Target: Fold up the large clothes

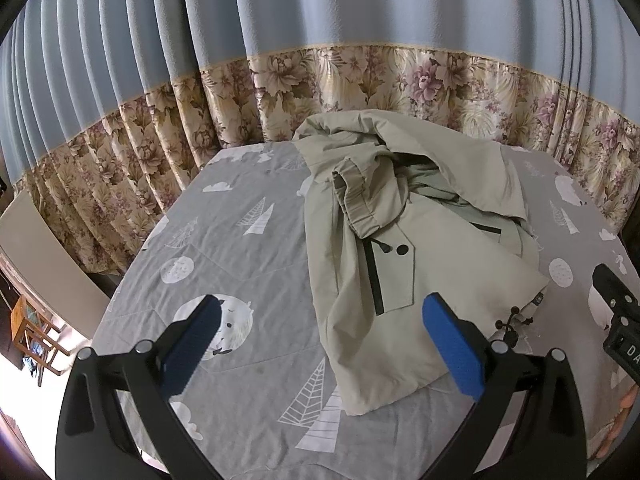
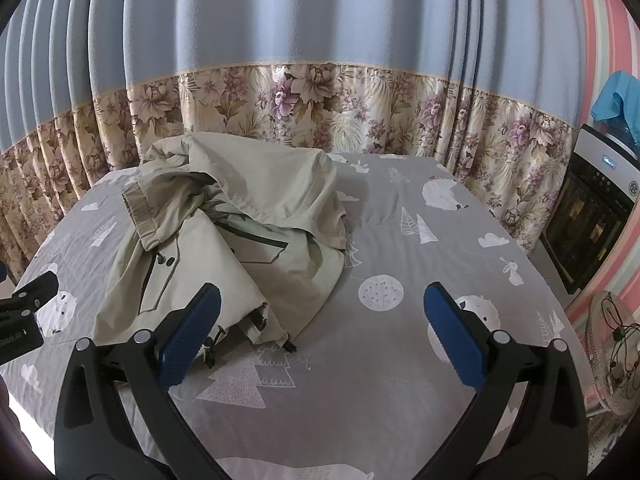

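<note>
A pale green-beige jacket [image 1: 400,240] lies crumpled on the bed, with black zip trim, a snap button and black drawcord toggles at its hem. It also shows in the right wrist view [image 2: 224,236], at the left half of the bed. My left gripper [image 1: 320,344] is open and empty, hovering above the jacket's near hem. My right gripper [image 2: 320,340] is open and empty, above bare sheet to the right of the jacket. The right gripper's body shows at the right edge of the left wrist view [image 1: 616,312].
The bed carries a grey sheet [image 1: 240,248] printed with white trees, moons and bears. A blue and floral curtain [image 2: 320,92] hangs behind the bed. A dark appliance [image 2: 588,216] and a fan [image 2: 612,360] stand at the right. A wooden chair [image 1: 32,332] is at the left.
</note>
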Demonstrator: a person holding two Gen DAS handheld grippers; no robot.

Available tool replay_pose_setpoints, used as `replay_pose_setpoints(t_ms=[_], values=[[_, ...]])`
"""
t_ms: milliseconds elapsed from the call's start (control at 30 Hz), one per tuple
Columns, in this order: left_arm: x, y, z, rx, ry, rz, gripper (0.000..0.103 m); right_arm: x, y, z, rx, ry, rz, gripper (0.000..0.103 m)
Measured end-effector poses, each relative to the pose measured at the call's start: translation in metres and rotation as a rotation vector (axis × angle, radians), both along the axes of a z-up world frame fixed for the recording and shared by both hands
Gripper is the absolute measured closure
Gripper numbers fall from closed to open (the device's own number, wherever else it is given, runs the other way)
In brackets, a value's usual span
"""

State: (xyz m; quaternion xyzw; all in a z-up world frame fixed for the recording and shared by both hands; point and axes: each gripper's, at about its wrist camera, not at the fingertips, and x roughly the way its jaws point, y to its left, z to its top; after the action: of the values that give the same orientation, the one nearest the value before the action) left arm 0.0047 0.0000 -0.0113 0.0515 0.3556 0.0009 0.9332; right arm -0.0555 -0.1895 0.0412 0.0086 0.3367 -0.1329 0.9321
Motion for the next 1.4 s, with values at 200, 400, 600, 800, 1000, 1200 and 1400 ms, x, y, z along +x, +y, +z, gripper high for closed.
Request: replay_pose_setpoints(t_ms=[200, 400, 600, 800, 1000, 1200, 1400], values=[[0.001, 0.000, -0.001, 0.002, 0.001, 0.000, 0.002, 0.000, 0.000, 0.000, 0.001, 0.003, 0.001, 0.003], [0.001, -0.001, 0.000, 0.003, 0.003, 0.002, 0.002, 0.002, 0.000, -0.004, -0.011, 0.006, 0.002, 0.003], [0.001, 0.000, -0.002, 0.003, 0.003, 0.001, 0.002, 0.003, 0.001, -0.009, -0.013, 0.011, 0.006, 0.003], [0.002, 0.000, -0.003, 0.005, 0.006, -0.001, 0.002, 0.004, 0.001, -0.008, -0.014, 0.012, 0.004, 0.003], [0.002, 0.000, -0.004, 0.006, 0.006, 0.000, 0.002, 0.004, 0.001, -0.008, -0.013, 0.012, 0.005, 0.003], [0.003, 0.000, -0.004, 0.007, 0.009, -0.001, 0.002, 0.003, 0.001, -0.008, -0.016, 0.010, 0.007, 0.003], [0.003, -0.001, -0.004, 0.009, 0.010, -0.001, 0.002, 0.004, 0.001, -0.007, -0.019, 0.015, 0.005, 0.003]])
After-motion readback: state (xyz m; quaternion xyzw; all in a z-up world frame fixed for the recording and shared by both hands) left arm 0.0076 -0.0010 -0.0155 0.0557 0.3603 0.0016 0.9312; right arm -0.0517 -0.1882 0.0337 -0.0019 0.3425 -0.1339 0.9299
